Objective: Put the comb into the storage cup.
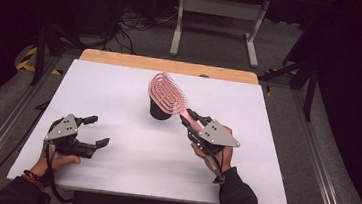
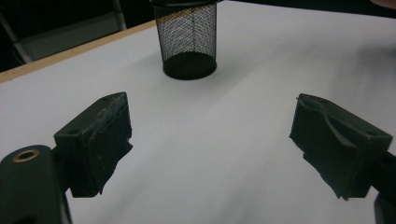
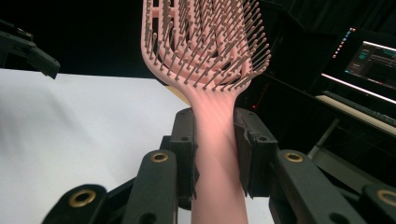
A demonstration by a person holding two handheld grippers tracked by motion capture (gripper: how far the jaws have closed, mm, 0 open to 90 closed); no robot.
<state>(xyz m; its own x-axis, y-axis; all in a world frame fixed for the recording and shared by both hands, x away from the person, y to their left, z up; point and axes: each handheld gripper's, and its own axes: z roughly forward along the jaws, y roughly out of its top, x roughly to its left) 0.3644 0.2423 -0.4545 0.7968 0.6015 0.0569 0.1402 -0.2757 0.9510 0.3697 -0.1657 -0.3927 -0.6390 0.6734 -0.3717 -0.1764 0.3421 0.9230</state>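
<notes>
A pink hairbrush [image 1: 167, 93] with a vented head is held up over the middle of the white table top, its head raised above a black mesh cup [image 1: 159, 111]. My right gripper [image 1: 190, 119] is shut on the brush handle [image 3: 215, 140], with both jaws pressed against its sides and the bristles [image 3: 210, 42] facing the camera. My left gripper [image 1: 97, 131] rests near the front left of the table, open, nothing between its pads [image 2: 100, 140]. The mesh cup [image 2: 187, 39] stands upright ahead of it.
The white table top [image 1: 120, 86] has a wooden strip [image 1: 167, 65] along its far edge. A white metal frame [image 1: 217, 15] and cables lie on the floor beyond. A lit monitor [image 3: 369, 60] stands off to the right gripper's side.
</notes>
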